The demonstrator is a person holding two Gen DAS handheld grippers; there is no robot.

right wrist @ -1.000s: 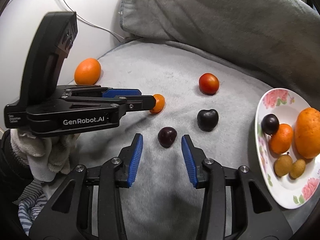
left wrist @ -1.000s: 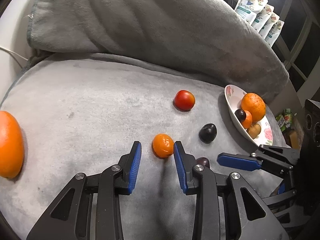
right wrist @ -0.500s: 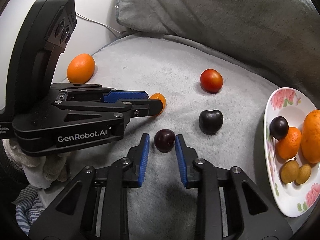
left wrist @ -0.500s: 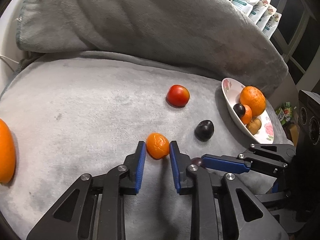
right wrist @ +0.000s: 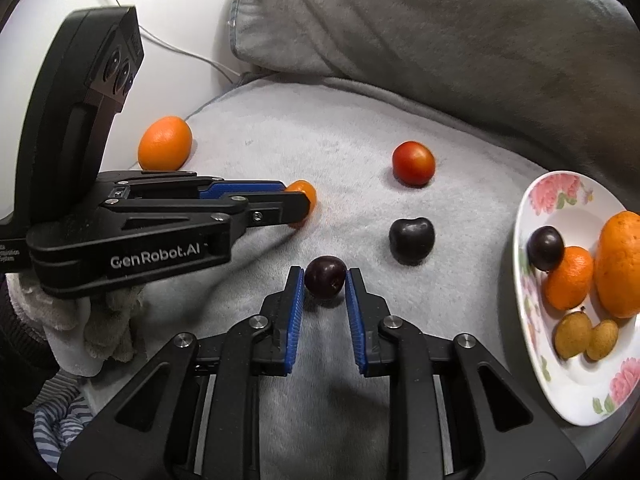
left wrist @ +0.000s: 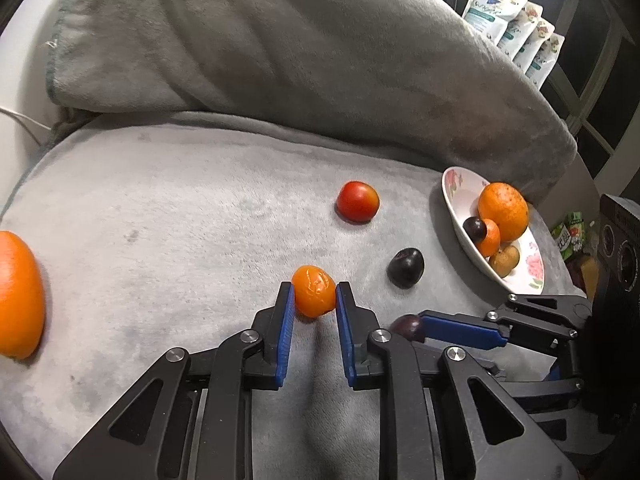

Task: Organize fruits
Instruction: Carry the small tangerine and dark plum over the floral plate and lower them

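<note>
My left gripper (left wrist: pixel 314 294) is shut on a small mandarin (left wrist: pixel 313 290) on the grey blanket; the mandarin also shows in the right wrist view (right wrist: pixel 306 194). My right gripper (right wrist: pixel 325 285) is shut on a dark plum (right wrist: pixel 325 277), whose edge shows in the left wrist view (left wrist: pixel 407 325). A second dark plum (right wrist: pixel 411 240), a red tomato (right wrist: pixel 413 162) and a large orange (right wrist: pixel 165 143) lie loose on the blanket. A flowered plate (right wrist: pixel 560 376) at the right holds several fruits.
A folded grey blanket (left wrist: pixel 280 60) rises behind the flat area. White refill pouches (left wrist: pixel 516 28) stand at the far right. A white cable (right wrist: pixel 188 50) runs along the wall. A striped cloth (right wrist: pixel 56 424) lies at lower left.
Both grippers have closed their fingers: the left onto the mandarin, the right onto the dark plum. Both moved slightly forward.
</note>
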